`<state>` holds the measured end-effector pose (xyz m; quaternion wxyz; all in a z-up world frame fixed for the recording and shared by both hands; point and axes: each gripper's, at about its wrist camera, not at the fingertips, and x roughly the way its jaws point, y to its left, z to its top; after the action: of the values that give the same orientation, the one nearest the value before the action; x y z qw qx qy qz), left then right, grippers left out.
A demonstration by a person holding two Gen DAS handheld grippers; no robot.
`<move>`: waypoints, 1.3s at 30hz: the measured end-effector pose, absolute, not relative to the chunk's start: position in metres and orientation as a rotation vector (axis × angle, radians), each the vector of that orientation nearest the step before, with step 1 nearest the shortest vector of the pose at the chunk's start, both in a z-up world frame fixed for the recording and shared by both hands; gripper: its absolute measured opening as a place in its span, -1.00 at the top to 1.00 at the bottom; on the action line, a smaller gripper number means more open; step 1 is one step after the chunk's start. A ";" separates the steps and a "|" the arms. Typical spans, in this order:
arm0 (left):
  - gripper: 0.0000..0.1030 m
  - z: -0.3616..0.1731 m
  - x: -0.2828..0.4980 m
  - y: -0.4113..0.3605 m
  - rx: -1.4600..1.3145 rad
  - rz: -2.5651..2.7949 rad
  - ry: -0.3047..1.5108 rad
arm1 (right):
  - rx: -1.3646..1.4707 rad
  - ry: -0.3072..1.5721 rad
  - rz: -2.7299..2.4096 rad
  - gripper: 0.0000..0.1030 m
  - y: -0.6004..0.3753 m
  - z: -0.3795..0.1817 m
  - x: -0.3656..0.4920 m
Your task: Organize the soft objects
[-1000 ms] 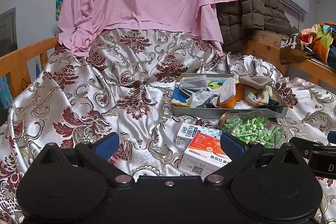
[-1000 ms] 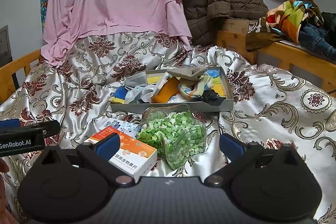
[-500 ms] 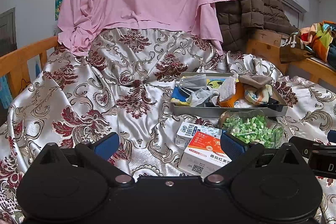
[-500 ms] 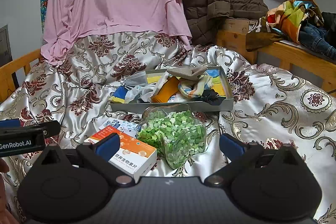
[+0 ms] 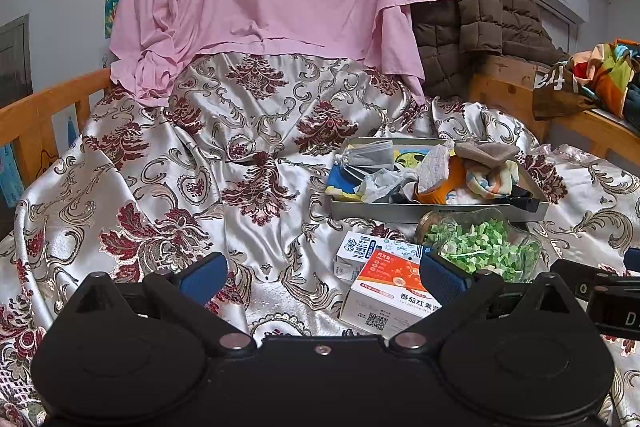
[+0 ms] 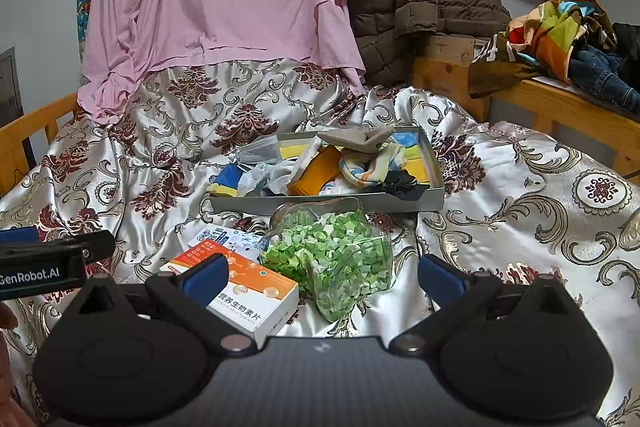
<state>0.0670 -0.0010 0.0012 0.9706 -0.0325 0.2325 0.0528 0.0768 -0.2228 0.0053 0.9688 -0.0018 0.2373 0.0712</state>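
nothing has shifted over the last second: both tongs, left gripper (image 5: 322, 277) and right gripper (image 6: 323, 273), stay released and empty over the bedspread's (image 5: 168, 163) near edge, while the soft objects (image 6: 362, 157) sit piled in the grey tray (image 6: 320, 203) mid-bed, so sorting looks stalled

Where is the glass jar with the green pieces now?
In the right wrist view the glass jar lies near centre on the bedspread, just before the grey tray, with the orange box on its left.

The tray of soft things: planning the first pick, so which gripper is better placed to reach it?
Right, probably: the tray lies almost straight ahead of the right gripper, off to the side of the left gripper. Both jaws open.
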 end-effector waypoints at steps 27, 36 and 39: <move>-0.98 0.000 0.065 0.002 -0.062 0.126 0.499 | -0.007 0.480 0.144 -0.99 -0.225 0.003 0.076; -0.98 -0.001 0.067 0.000 -0.045 0.114 0.508 | -0.008 0.480 0.141 -0.99 -0.225 0.003 0.076; -0.98 0.000 0.069 -0.001 -0.041 0.119 0.515 | -0.007 0.480 0.142 -0.99 -0.226 0.003 0.076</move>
<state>0.0685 -0.0008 -0.0001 0.9651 -0.0202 0.2546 0.0587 0.0757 -0.2258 0.0026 0.9688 -0.0036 0.2377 0.0702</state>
